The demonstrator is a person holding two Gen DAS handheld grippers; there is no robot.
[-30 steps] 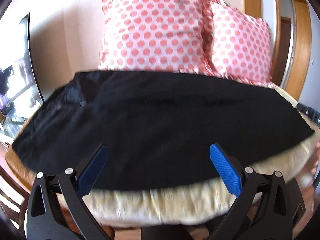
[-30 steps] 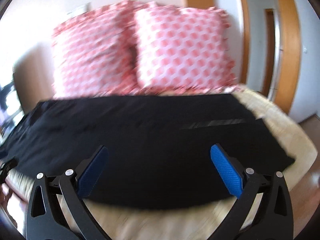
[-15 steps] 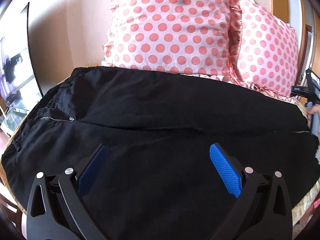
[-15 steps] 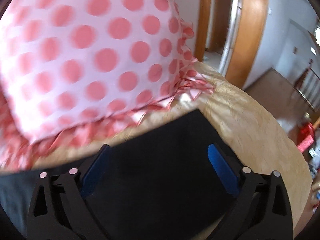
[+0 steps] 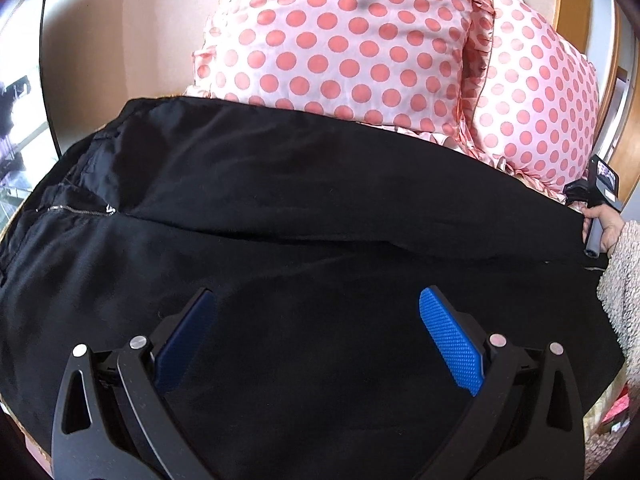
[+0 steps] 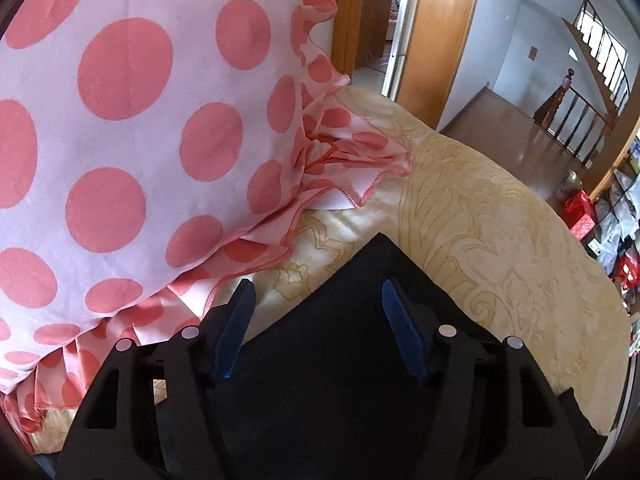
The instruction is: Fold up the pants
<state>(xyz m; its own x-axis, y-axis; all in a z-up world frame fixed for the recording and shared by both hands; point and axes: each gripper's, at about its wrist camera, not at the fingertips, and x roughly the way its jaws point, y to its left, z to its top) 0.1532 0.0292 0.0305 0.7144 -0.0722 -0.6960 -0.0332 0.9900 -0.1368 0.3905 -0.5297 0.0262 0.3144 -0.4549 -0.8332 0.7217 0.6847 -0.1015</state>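
Note:
Black pants (image 5: 320, 200) lie spread flat across the bed, with the zipper (image 5: 76, 210) at the left end. My left gripper (image 5: 318, 294) hovers open over the near leg, nothing between its blue pads. At the far right of the left wrist view a hand (image 5: 604, 224) in a fuzzy sleeve holds the other gripper at the leg end. In the right wrist view the far hem corner of the pants (image 6: 372, 264) lies between the jaws of my right gripper (image 6: 317, 285). Those jaws are closing, and the pads stand clear of the cloth.
Two pink polka-dot pillows (image 5: 340, 40) (image 5: 536, 100) lean against the wall right behind the pants, one filling the left of the right wrist view (image 6: 120, 120). A cream patterned bedspread (image 6: 500, 240) runs to the bed's edge. Beyond are a wooden door (image 6: 440, 32) and stair railing (image 6: 580, 112).
The right gripper swung from the bed's front to the far hem corner by the pillow and its jaws narrowed. The left gripper moved in closer over the pants.

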